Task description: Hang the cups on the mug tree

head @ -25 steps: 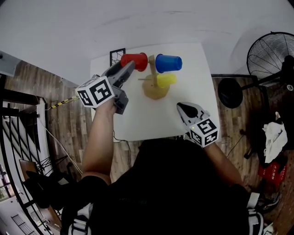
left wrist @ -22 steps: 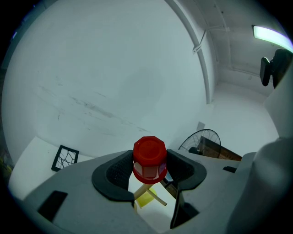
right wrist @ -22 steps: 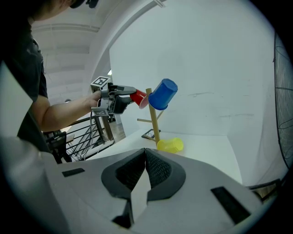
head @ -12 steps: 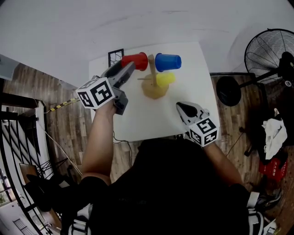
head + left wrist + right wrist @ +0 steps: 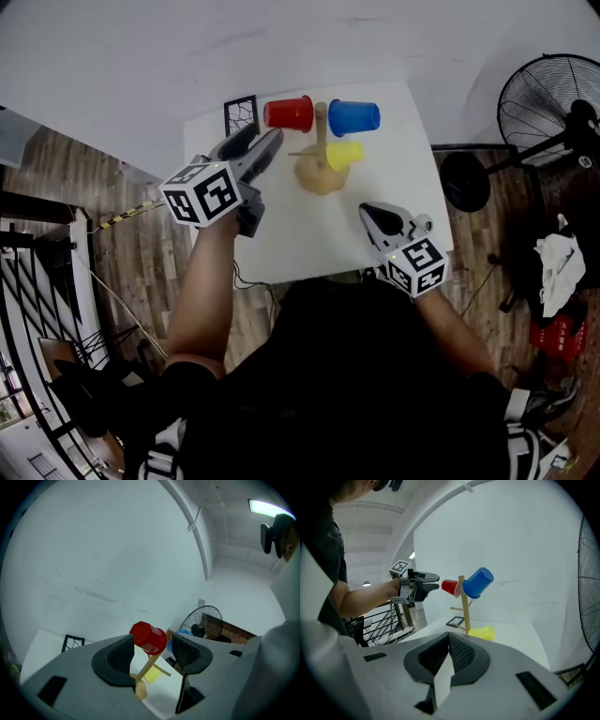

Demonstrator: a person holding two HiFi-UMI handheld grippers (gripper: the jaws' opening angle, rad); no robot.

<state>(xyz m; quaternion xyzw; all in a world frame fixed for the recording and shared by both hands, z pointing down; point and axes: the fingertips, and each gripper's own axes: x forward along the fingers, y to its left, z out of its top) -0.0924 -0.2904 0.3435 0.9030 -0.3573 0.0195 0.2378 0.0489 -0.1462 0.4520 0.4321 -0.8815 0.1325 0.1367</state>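
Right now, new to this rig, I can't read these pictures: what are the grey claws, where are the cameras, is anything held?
A person holds a two-jaw gripper in each hand. One camera looks down from their head; one rides on each gripper. On the white table stands a wooden mug tree with a red cup and a blue cup hung on it; a yellow cup sits low by its base. The left gripper has just been opening its jaws and points at the red cup without gripping it. The right gripper is shut and empty.
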